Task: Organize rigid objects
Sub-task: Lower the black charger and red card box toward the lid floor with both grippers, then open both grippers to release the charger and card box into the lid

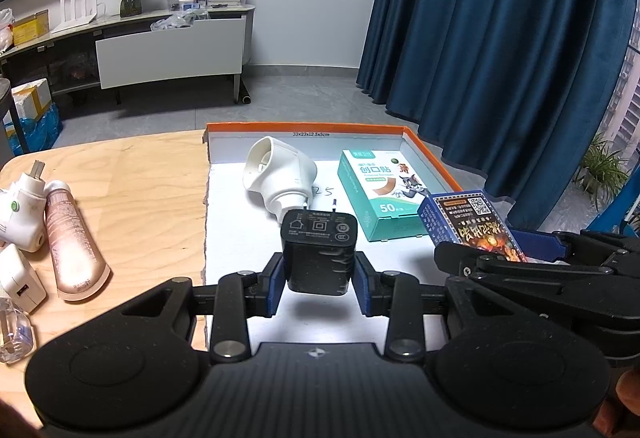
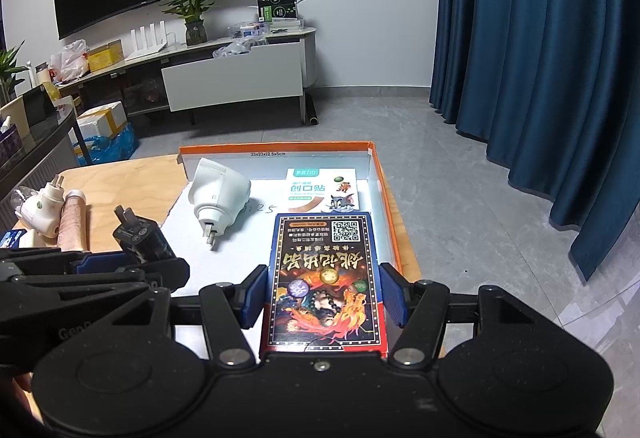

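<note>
— Wooden table (image 1: 132, 174) holds what?
— One orange-rimmed tray (image 1: 436, 154), two things inside: one white plug device (image 1: 276, 174), one teal box (image 1: 380, 194).
— And the grippers?
— Left gripper (image 1: 319, 280) clamps one black charger (image 1: 319, 254) above the tray; right gripper (image 2: 324, 296) pinches one blue card box (image 2: 324, 274) there too.

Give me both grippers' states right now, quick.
Left gripper: shut on the black charger.
Right gripper: shut on the blue card box.
</note>
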Demonstrator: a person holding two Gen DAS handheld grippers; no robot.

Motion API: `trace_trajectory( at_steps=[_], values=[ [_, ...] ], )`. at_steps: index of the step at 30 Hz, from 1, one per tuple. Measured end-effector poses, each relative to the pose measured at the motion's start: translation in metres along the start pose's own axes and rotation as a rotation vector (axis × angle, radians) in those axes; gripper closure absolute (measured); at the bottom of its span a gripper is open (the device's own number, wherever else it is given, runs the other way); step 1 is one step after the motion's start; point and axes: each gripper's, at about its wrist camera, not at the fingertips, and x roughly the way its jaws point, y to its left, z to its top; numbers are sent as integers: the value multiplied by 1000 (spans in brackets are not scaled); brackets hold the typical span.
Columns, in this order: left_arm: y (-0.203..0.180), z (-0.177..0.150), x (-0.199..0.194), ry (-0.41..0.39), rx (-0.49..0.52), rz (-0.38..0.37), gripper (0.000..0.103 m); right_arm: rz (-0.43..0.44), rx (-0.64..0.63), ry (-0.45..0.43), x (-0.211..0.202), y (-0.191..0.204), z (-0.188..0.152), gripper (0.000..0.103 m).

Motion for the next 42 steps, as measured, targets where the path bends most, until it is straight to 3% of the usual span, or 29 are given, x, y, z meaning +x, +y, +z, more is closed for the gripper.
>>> trace_trajectory(
  at_steps=[20, 30, 38, 42],
  values=[
    [1, 1, 3, 5, -7, 0, 67, -4, -4, 11, 4, 2, 0, 31],
    [-2, 0, 5, 16, -2, -2, 67, -32, 1, -55, -6, -3, 3, 32],
    [-9, -4, 20, 103, 8, -69, 66, -57, 71, -117, -17, -18, 6, 32],
    [-15, -9, 19, 118, 10, -100, 49, -56, 68, -126, -21, -17, 7, 31]
  ],
)
